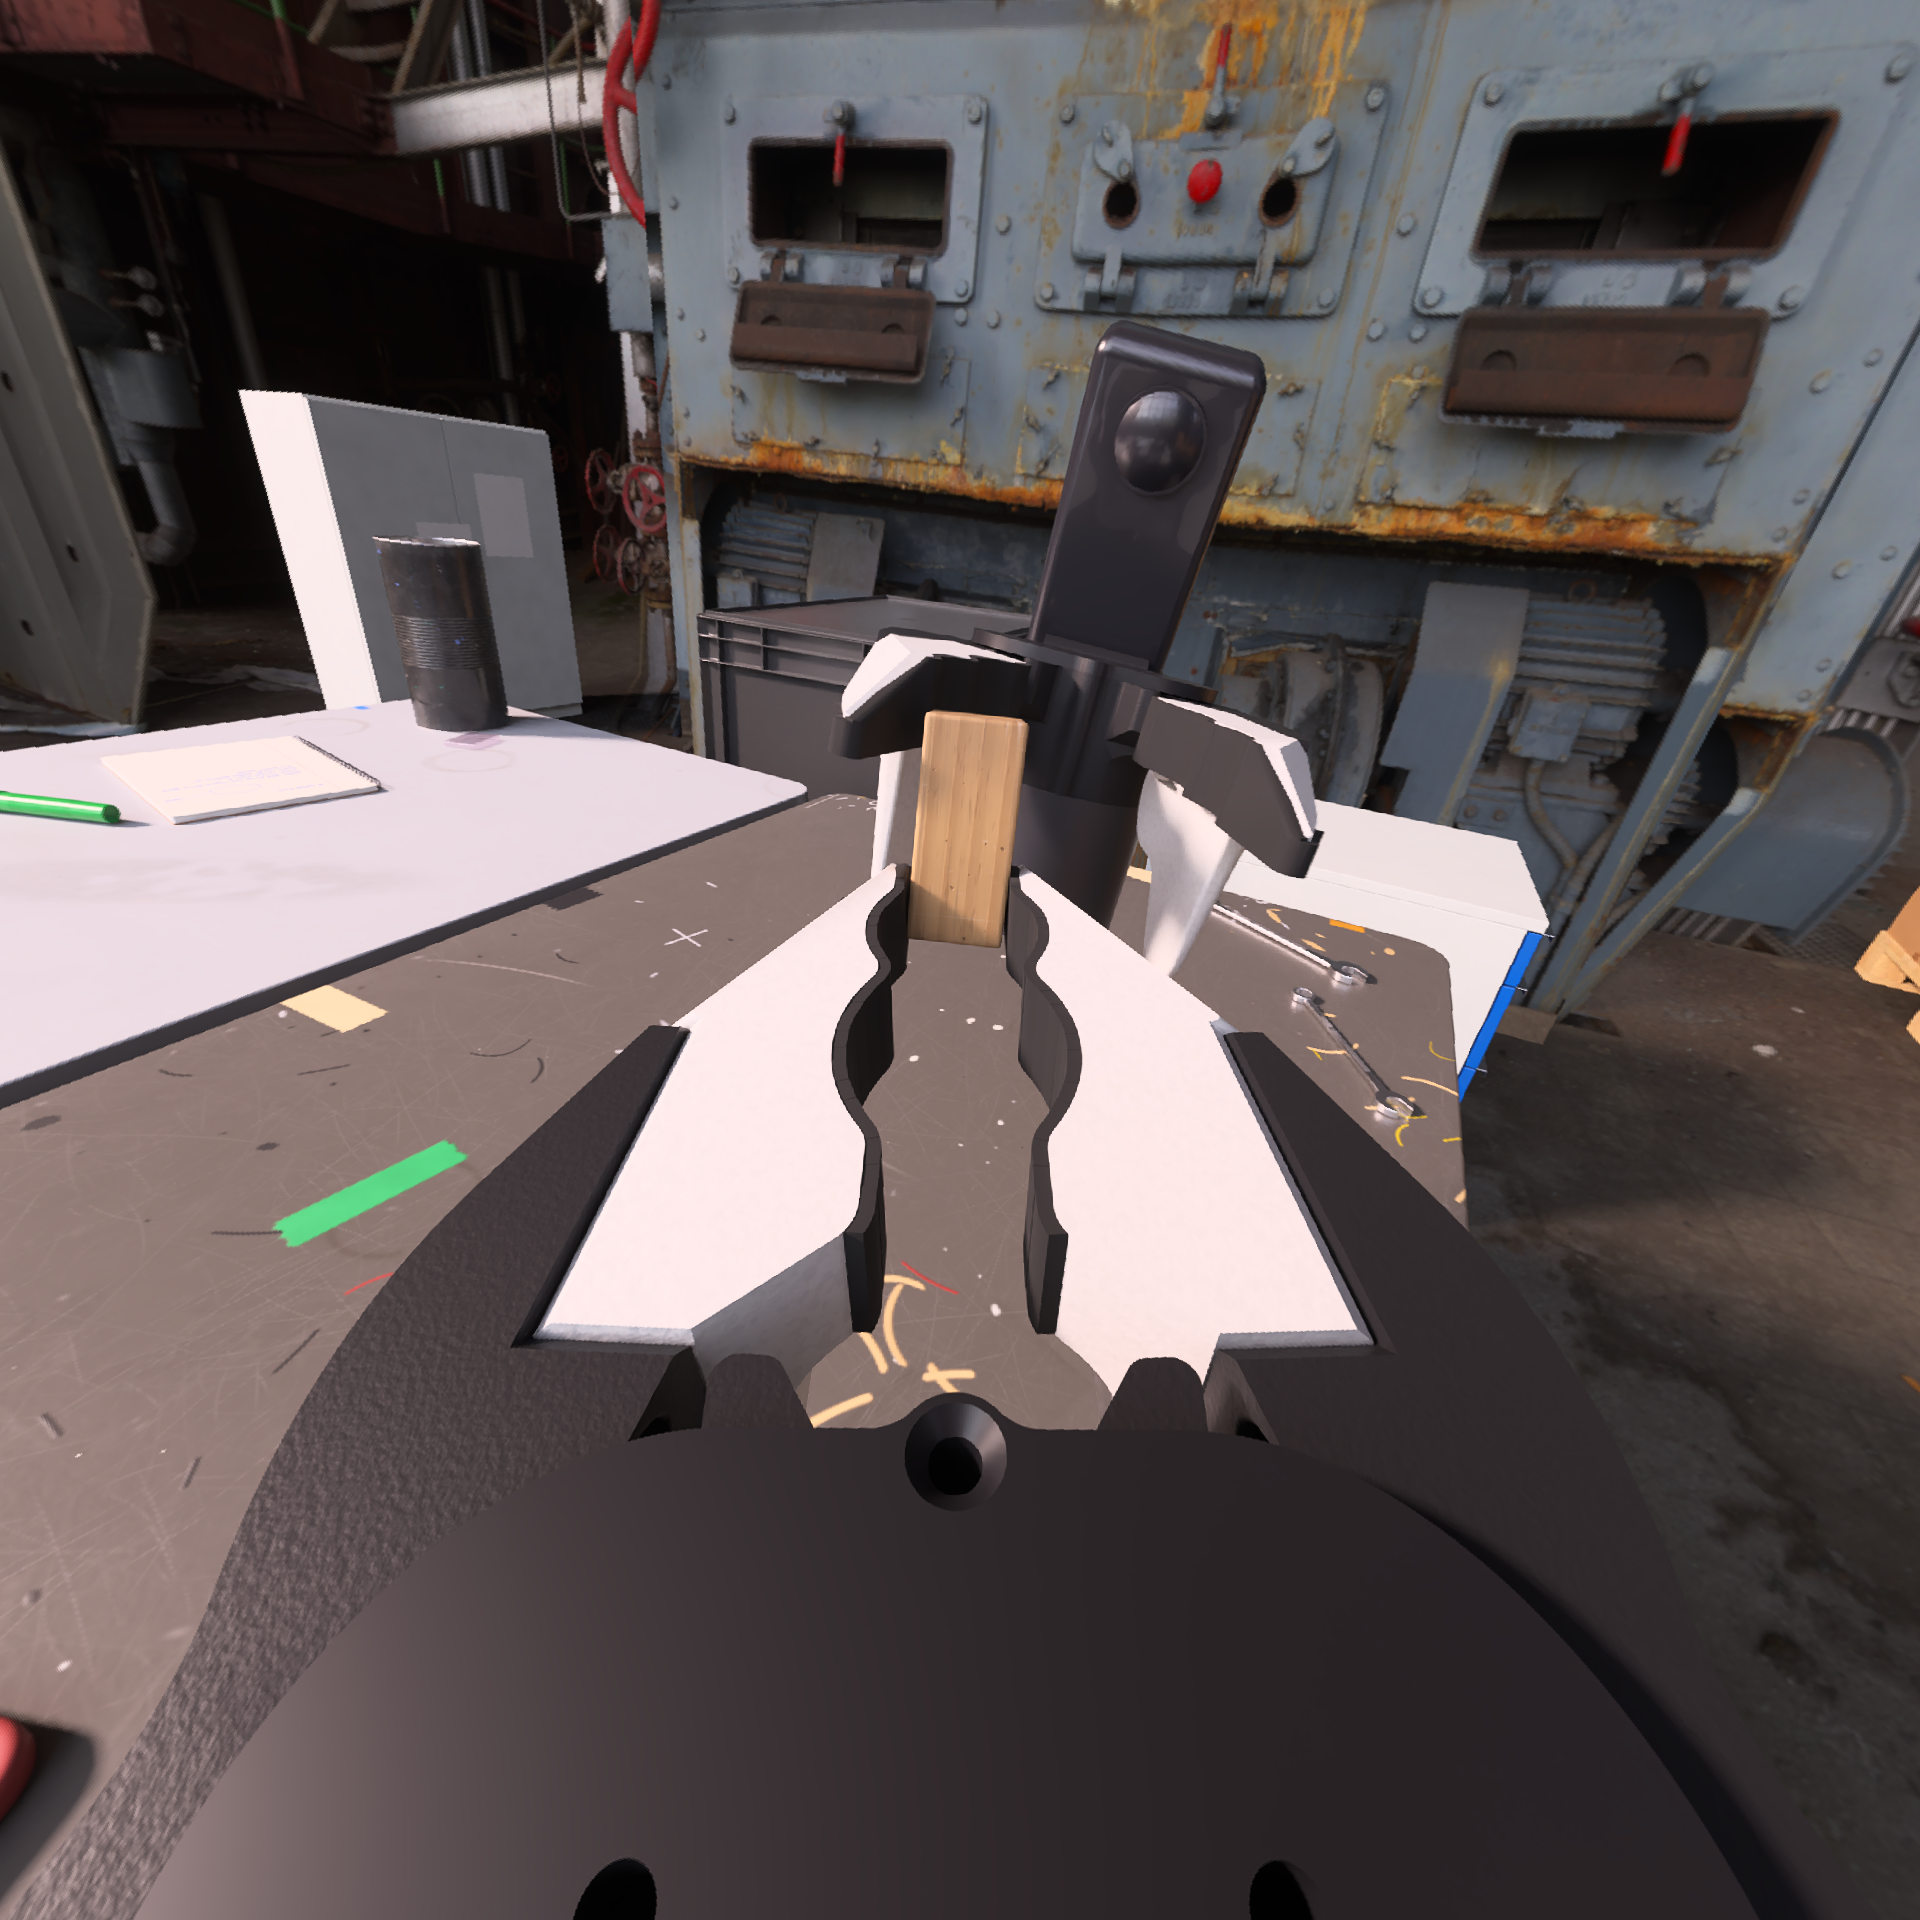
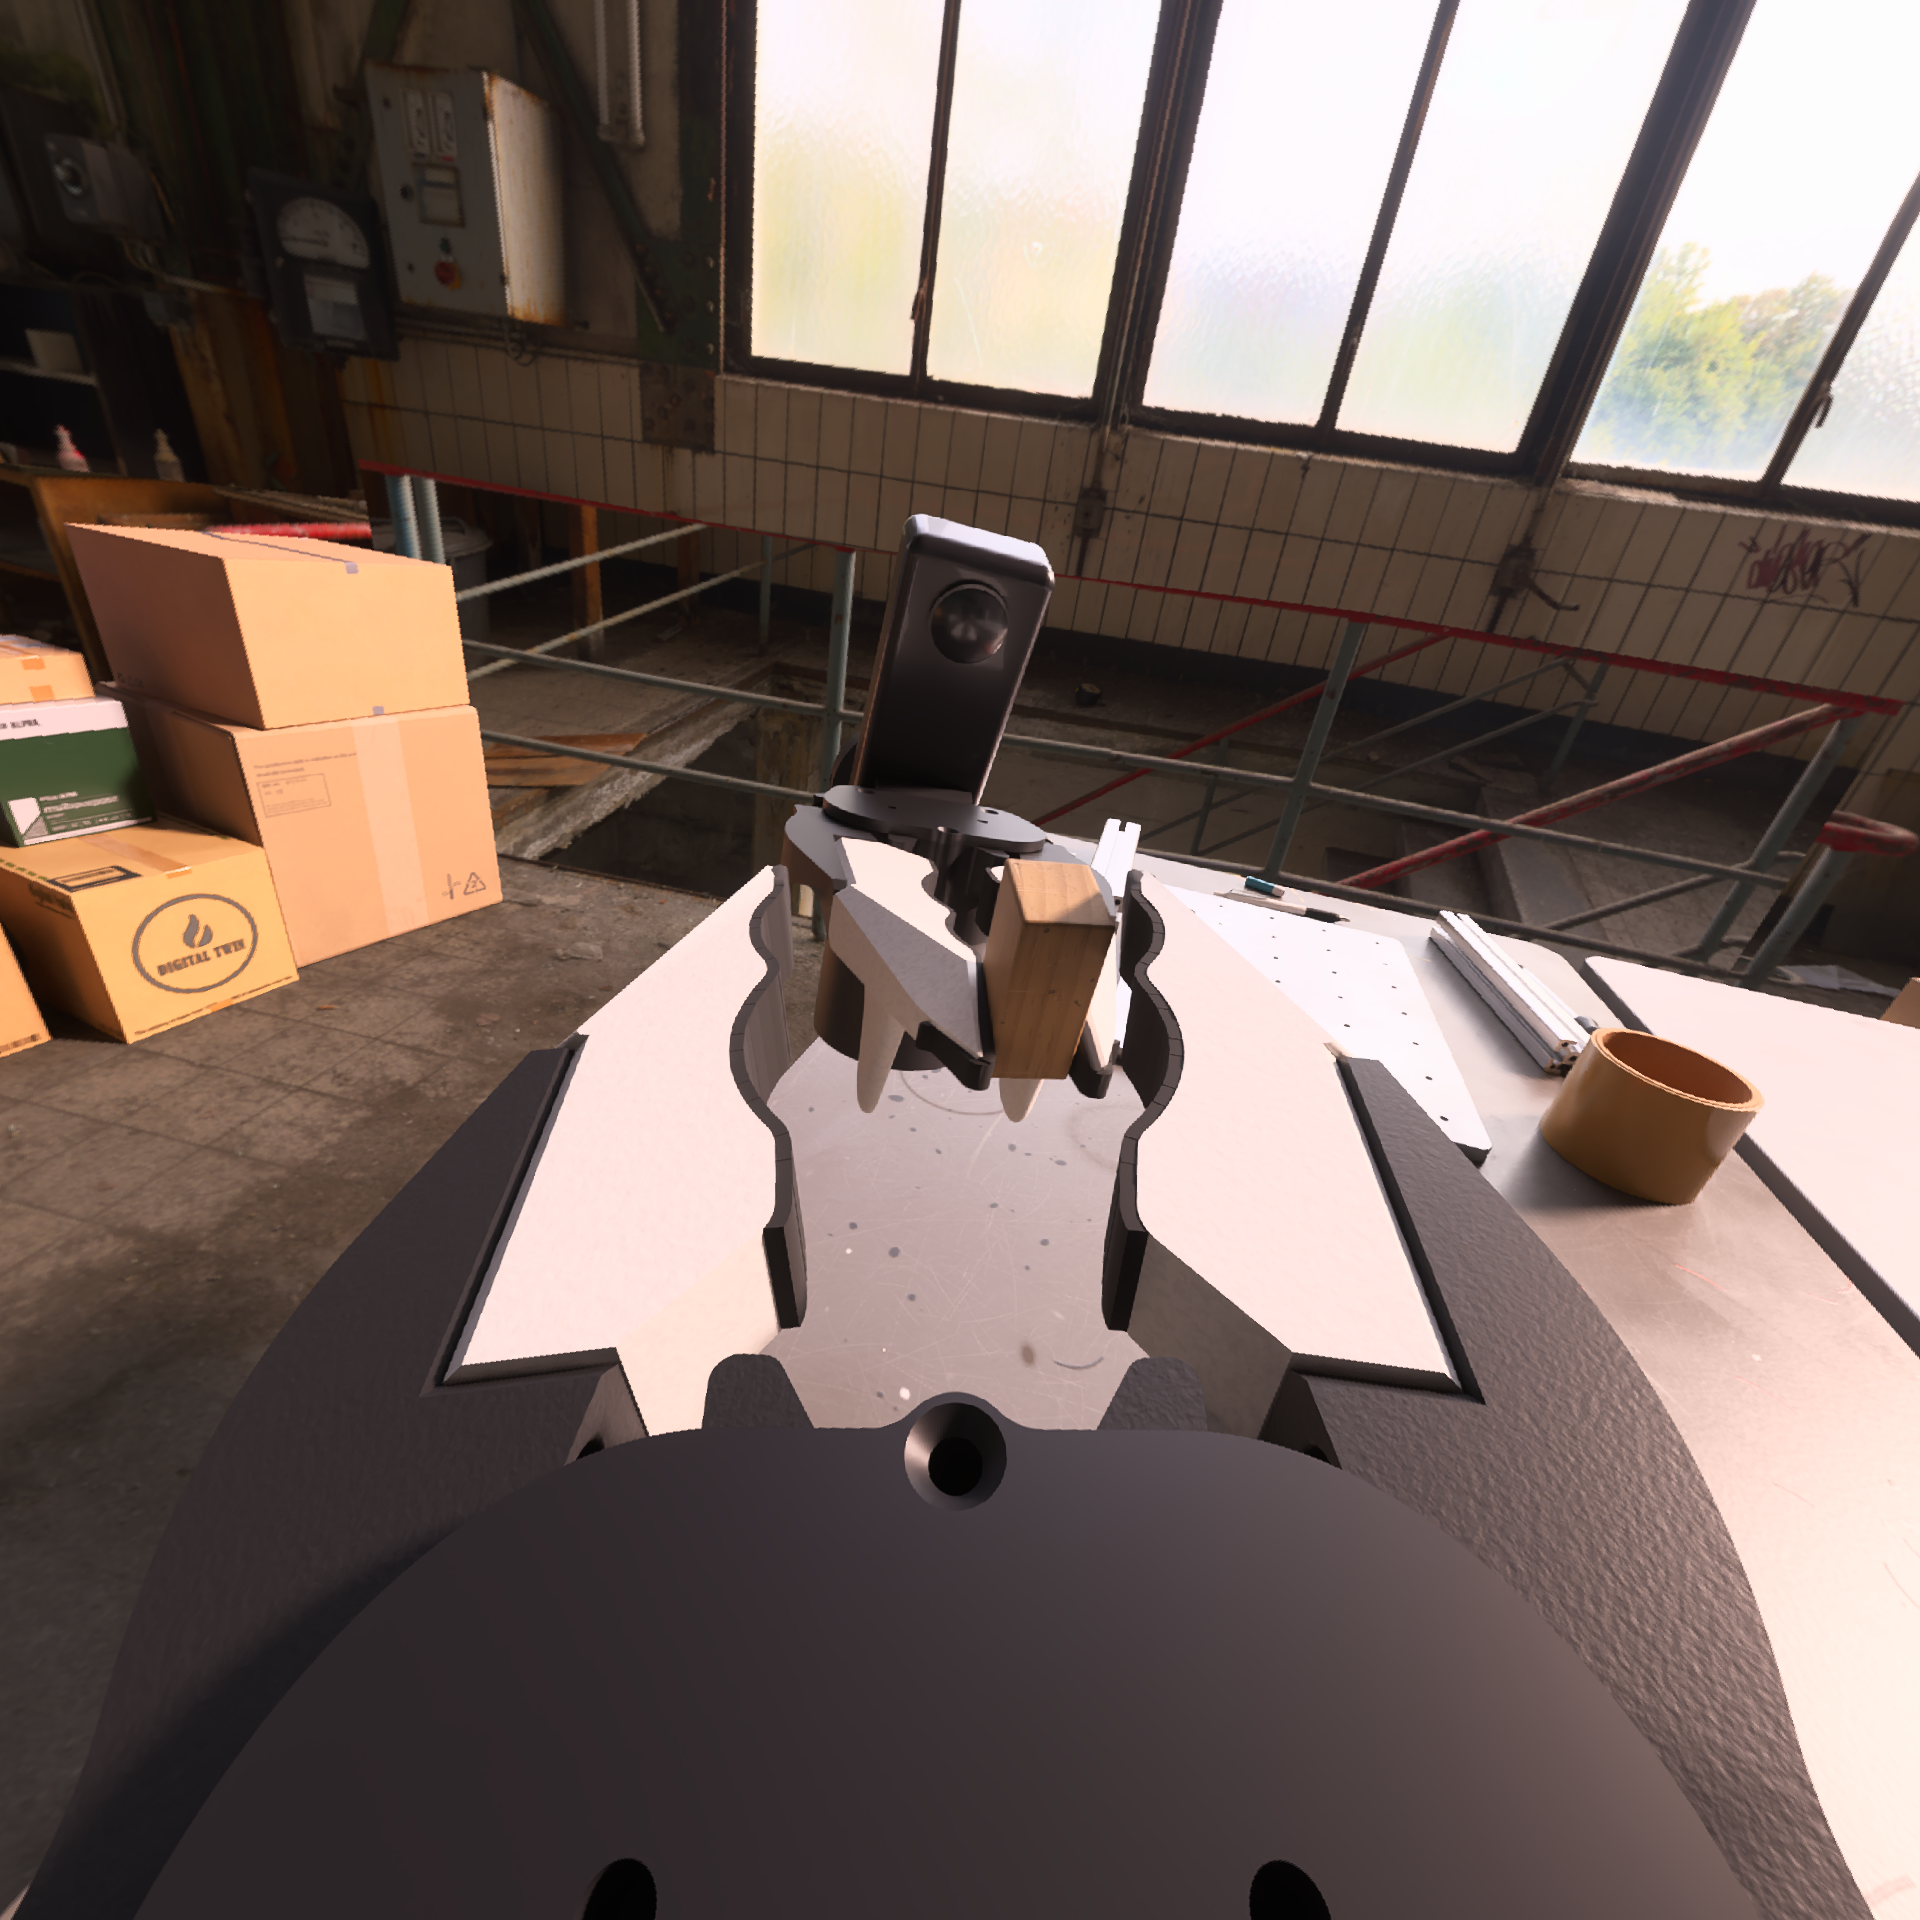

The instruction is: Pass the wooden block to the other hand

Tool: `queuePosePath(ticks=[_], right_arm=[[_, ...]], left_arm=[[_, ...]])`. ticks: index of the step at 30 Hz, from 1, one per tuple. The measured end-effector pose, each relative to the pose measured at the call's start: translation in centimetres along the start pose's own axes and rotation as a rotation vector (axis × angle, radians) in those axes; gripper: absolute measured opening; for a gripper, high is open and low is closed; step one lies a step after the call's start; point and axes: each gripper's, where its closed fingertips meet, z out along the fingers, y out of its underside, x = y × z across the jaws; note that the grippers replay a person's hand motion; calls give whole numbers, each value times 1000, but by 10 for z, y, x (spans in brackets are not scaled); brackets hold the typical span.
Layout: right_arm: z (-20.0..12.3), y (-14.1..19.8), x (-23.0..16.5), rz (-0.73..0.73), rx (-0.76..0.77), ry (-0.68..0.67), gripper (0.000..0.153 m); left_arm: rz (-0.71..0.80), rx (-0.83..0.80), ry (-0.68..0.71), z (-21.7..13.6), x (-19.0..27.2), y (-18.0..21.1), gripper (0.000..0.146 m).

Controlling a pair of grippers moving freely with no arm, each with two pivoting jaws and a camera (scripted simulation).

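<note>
The wooden block stands upright, its lower end clamped between the tips of my left gripper, above the grey worktable. My right gripper faces it from beyond, with its white fingers spread on either side of the block. In the right wrist view, my right gripper is wide open and empty. The block sits just inside its right finger, held by the left gripper's fingers, which point down. I cannot tell whether the right fingers touch the block.
A white table at left carries a notebook, a green pen and a dark cylinder. Wrenches lie at the worktable's right edge. A tape roll, an aluminium rail and cardboard boxes show too.
</note>
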Motion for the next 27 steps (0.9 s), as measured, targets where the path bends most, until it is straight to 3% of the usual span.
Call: queuePosePath(ticks=[3,7,15,21,27], right_arm=[[-2,0,1,-7,-17,0,66],[-8,-4,6,33,15,1,55],[-2,-2,-1,7,0,-10,66],[-8,-7,5,24,24,2,54],[-2,0,1,4,-9,-4,63]], left_arm=[[4,12,-16,-4,-3,-4,17],[-14,35,-18,-8,-5,-8,17],[3,12,-12,-2,-2,-3,17],[-30,51,-11,-8,-5,-10,18],[-35,32,2,-2,-2,-4,18]])
